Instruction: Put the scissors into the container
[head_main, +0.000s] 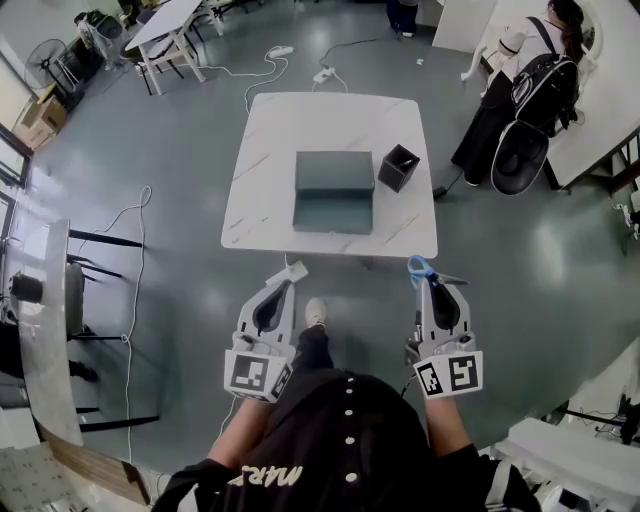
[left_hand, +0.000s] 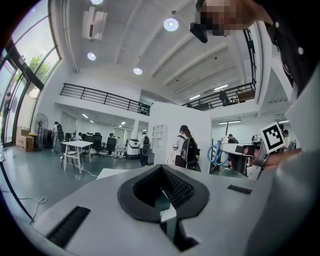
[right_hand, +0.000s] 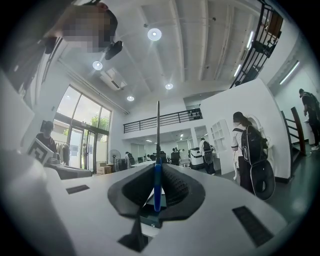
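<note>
The scissors (head_main: 421, 267), blue-handled, stick out of my right gripper (head_main: 430, 284), which is shut on them in the air just short of the white table's (head_main: 262, 160) near right corner. In the right gripper view the scissors (right_hand: 158, 175) stand edge-on between the pads, blade pointing upward. The black square container (head_main: 398, 167) stands open-topped on the table's right side, beside a grey box (head_main: 334, 190). My left gripper (head_main: 287, 282) hovers before the table's near left part, jaws together with nothing in them; its own view shows the left gripper (left_hand: 161, 169) the same way.
A person with a black backpack (head_main: 525, 85) stands off the table's far right corner. Cables and power strips (head_main: 281, 51) lie on the floor beyond the table. A long bench (head_main: 45, 320) runs along the left. My shoe (head_main: 315, 313) is on the floor between the grippers.
</note>
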